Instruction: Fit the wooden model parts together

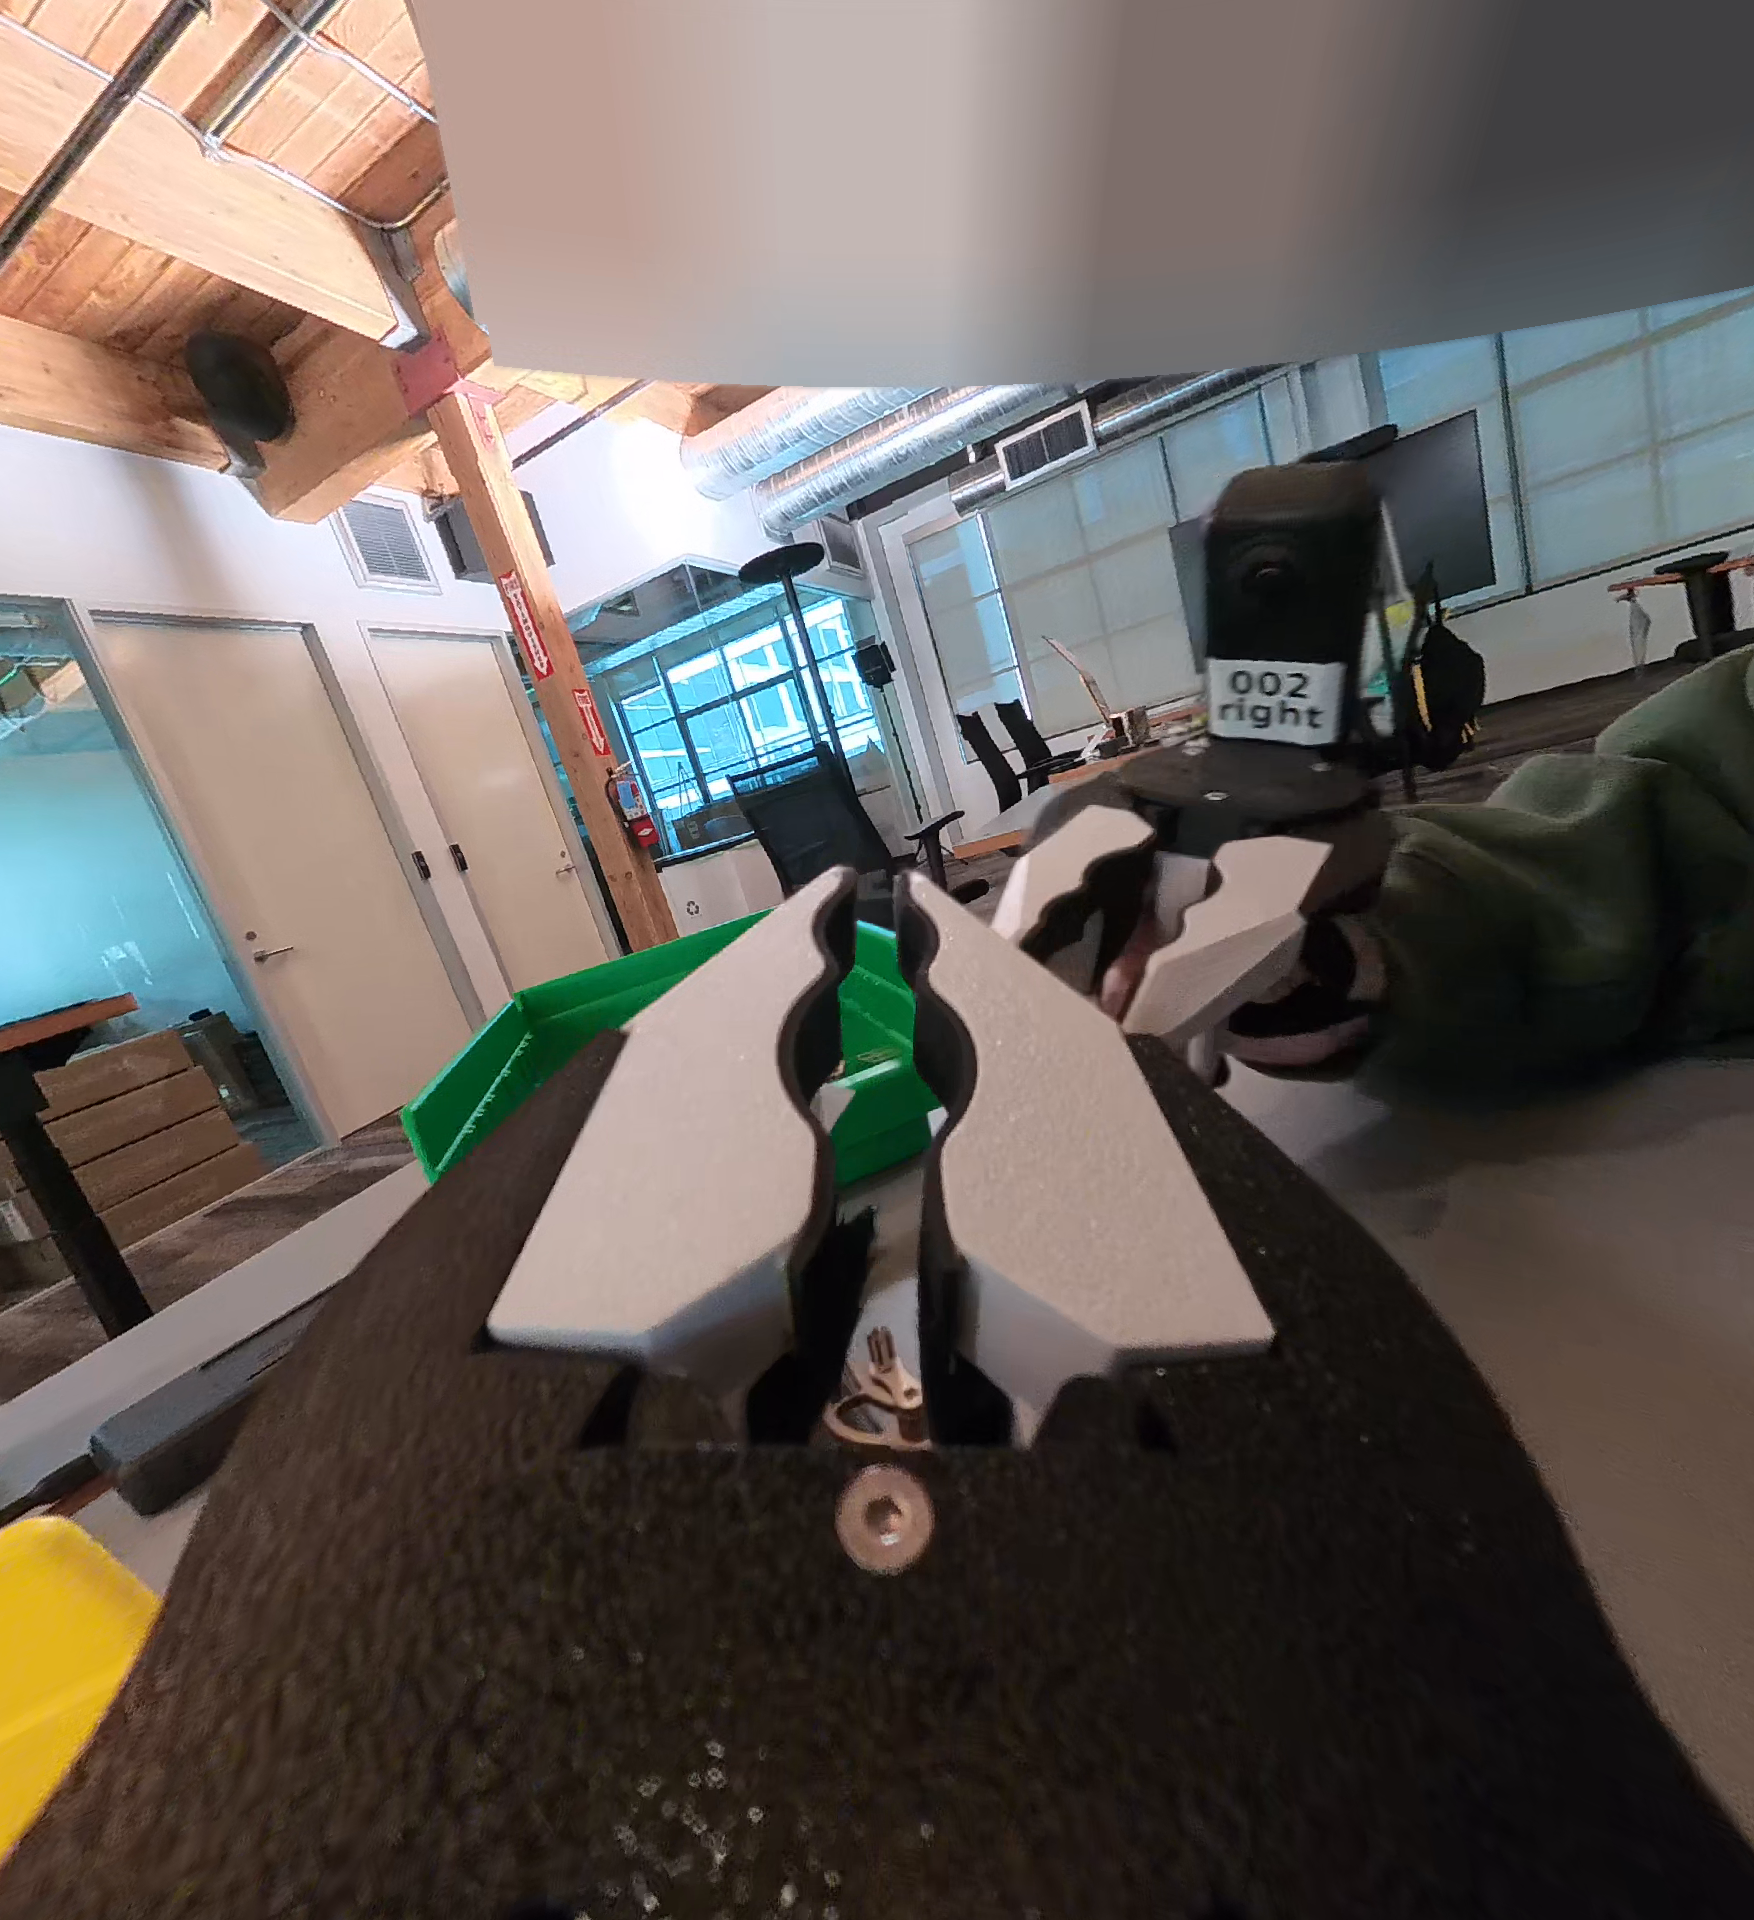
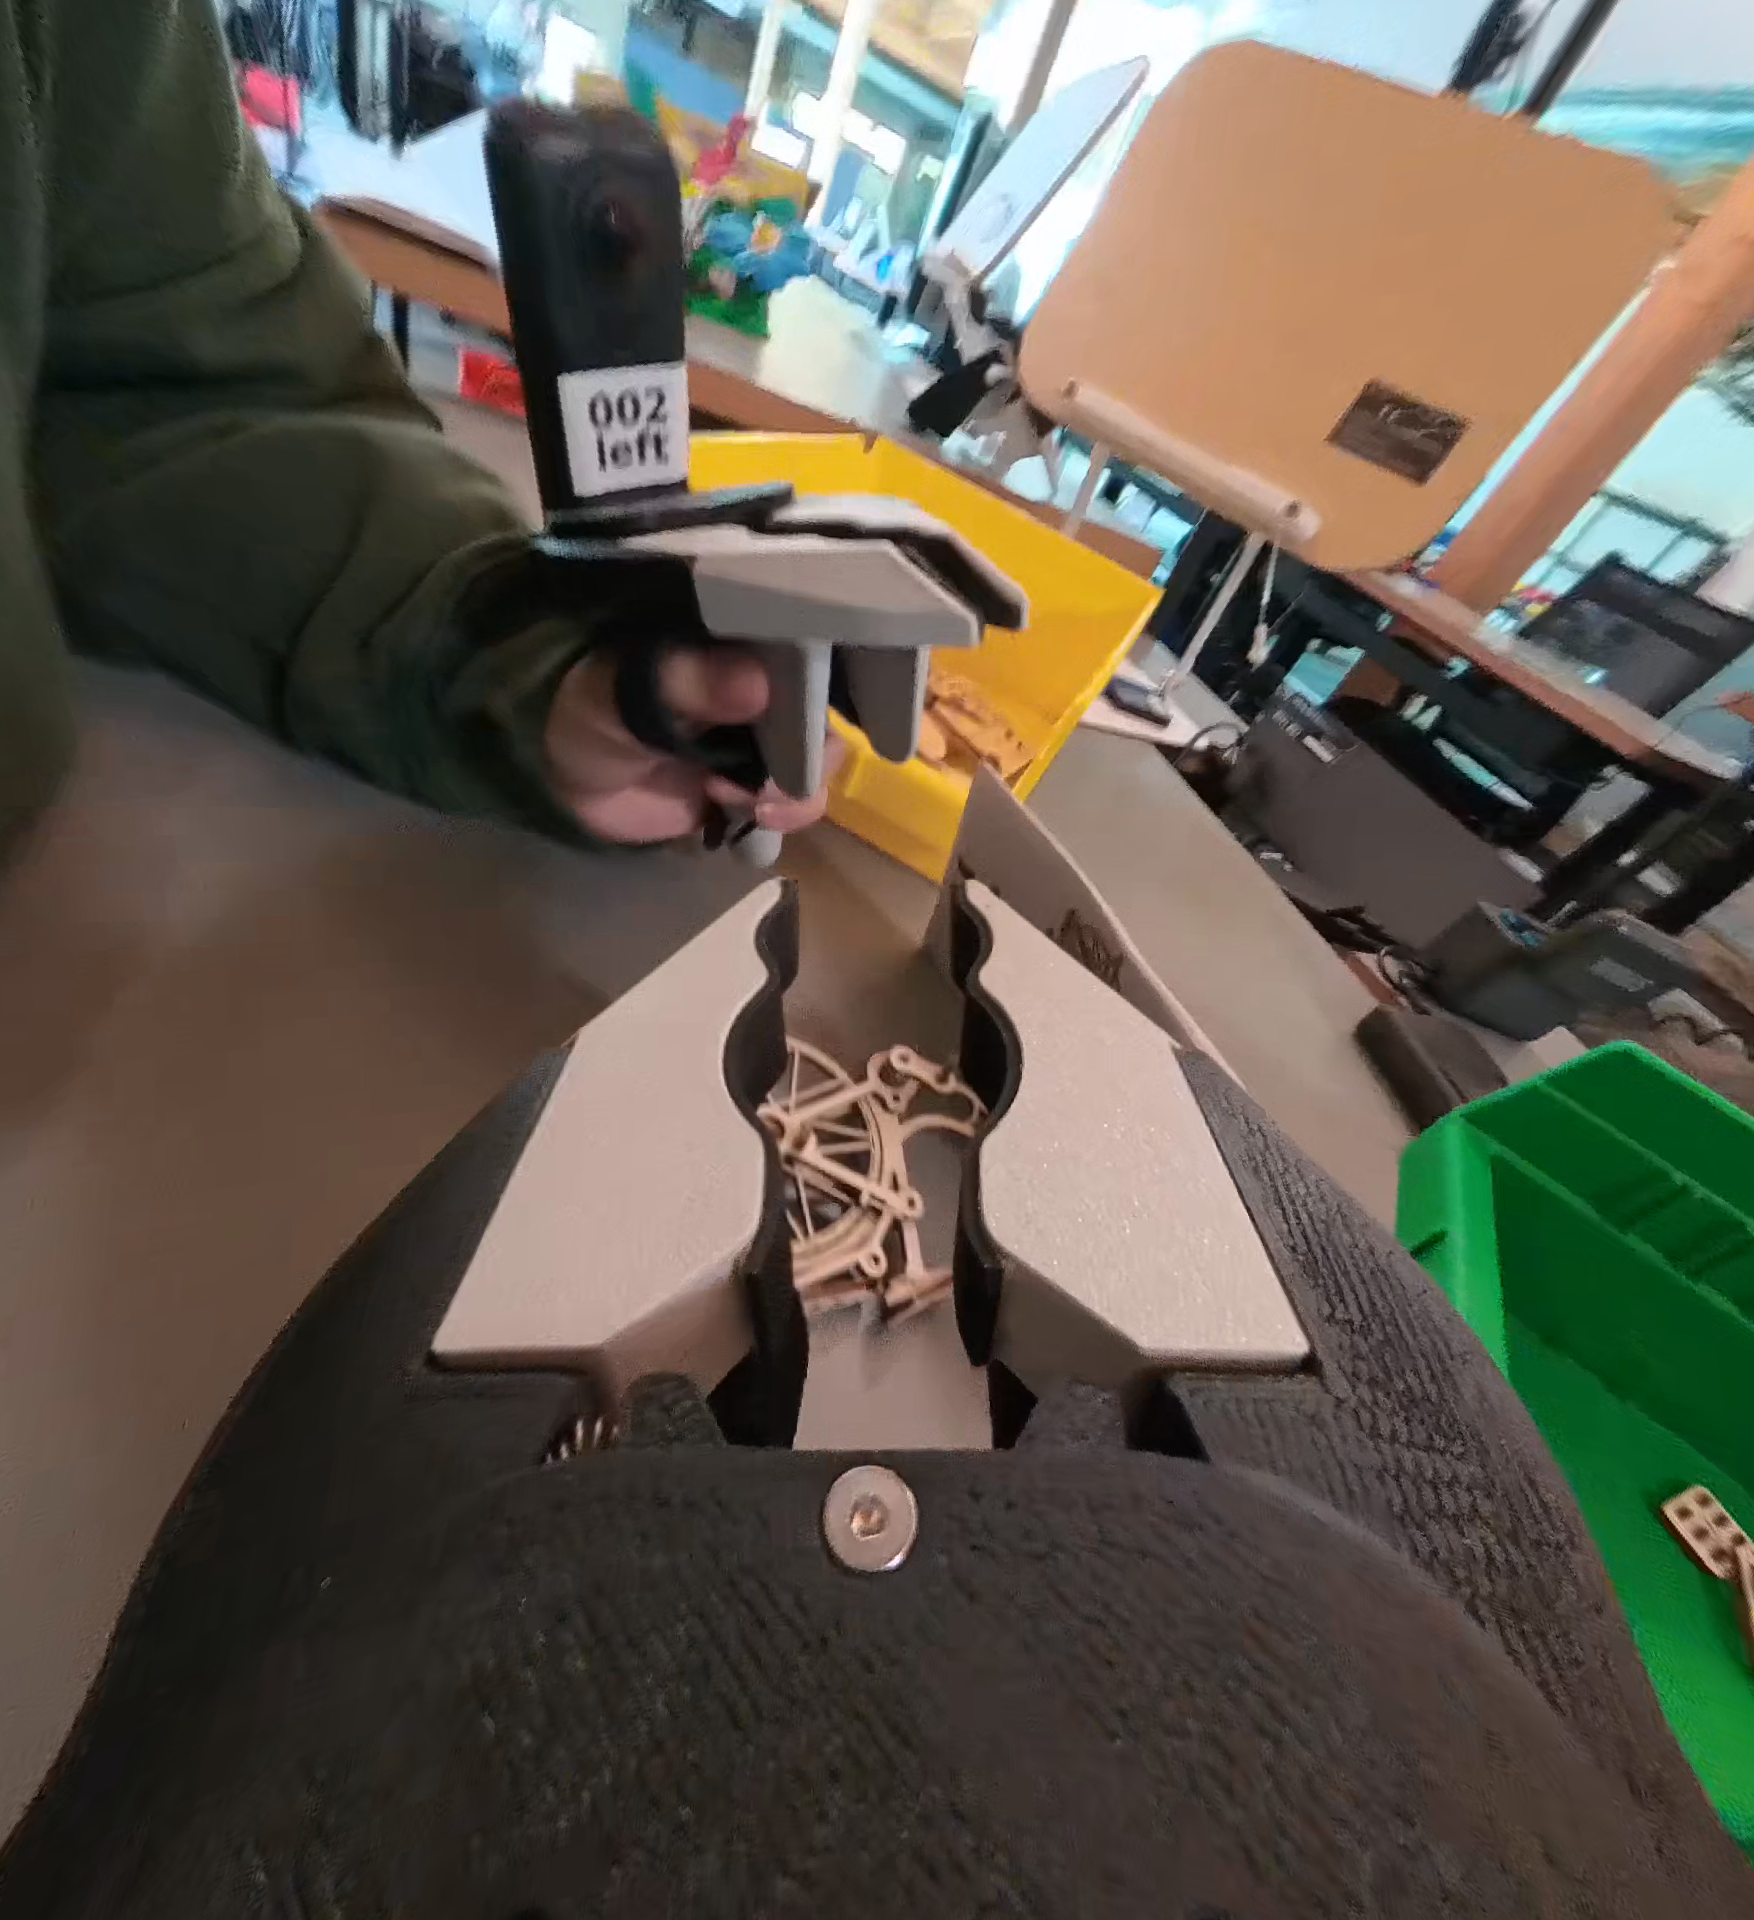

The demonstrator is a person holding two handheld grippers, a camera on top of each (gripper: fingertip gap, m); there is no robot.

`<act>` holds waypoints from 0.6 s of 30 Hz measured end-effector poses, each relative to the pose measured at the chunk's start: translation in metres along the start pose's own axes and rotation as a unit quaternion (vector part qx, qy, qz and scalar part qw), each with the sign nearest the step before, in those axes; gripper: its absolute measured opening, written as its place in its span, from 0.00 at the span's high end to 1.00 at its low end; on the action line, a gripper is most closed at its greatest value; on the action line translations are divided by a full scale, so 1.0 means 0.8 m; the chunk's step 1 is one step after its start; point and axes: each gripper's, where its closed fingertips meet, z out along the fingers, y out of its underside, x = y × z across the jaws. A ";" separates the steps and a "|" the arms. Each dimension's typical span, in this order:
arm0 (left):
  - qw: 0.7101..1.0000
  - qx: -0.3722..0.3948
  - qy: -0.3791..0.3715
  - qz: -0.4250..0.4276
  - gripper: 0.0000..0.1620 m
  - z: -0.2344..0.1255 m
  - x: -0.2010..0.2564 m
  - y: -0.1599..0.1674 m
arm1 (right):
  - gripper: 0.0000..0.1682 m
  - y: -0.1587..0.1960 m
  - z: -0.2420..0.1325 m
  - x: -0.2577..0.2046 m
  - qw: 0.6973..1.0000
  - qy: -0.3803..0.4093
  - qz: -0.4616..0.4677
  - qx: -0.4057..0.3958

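Observation:
A loose pile of thin, pale wooden model parts (image 2: 857, 1174) lies on the grey table (image 2: 229, 1039). My right gripper (image 2: 873, 899) hovers right above the pile, jaws open around empty air, with the parts showing through the gap. My left gripper (image 1: 875, 894) is held up off the table with only a narrow gap between its tips and nothing between them. One wooden piece (image 1: 878, 1387) shows below, through the gap near the finger bases. The two grippers face each other: the right gripper shows in the left wrist view (image 1: 1096, 971), and the left gripper shows in the right wrist view (image 2: 987, 613).
A yellow bin (image 2: 1049, 582) holding more wooden pieces (image 2: 966, 717) stands behind the left gripper. A green divided bin (image 2: 1579, 1299) at the right holds two flat perforated wooden strips (image 2: 1751, 1579). A grey card (image 2: 1039, 883) leans beyond the pile. Green sleeves reach in. My hands' fingertips stand some 6 cm from each other.

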 end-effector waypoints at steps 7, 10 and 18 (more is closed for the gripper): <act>0.998 -0.028 -0.048 -0.007 1.00 0.002 -0.022 0.015 | 0.95 -0.014 0.002 -0.003 0.997 0.062 -0.047 0.031; 0.998 -0.030 -0.047 -0.017 1.00 0.002 -0.023 0.017 | 0.95 -0.004 0.000 0.008 0.995 0.079 -0.049 0.019; 0.999 -0.037 -0.020 -0.010 0.97 0.006 -0.010 0.021 | 0.78 0.038 -0.015 0.020 0.996 0.020 -0.058 -0.071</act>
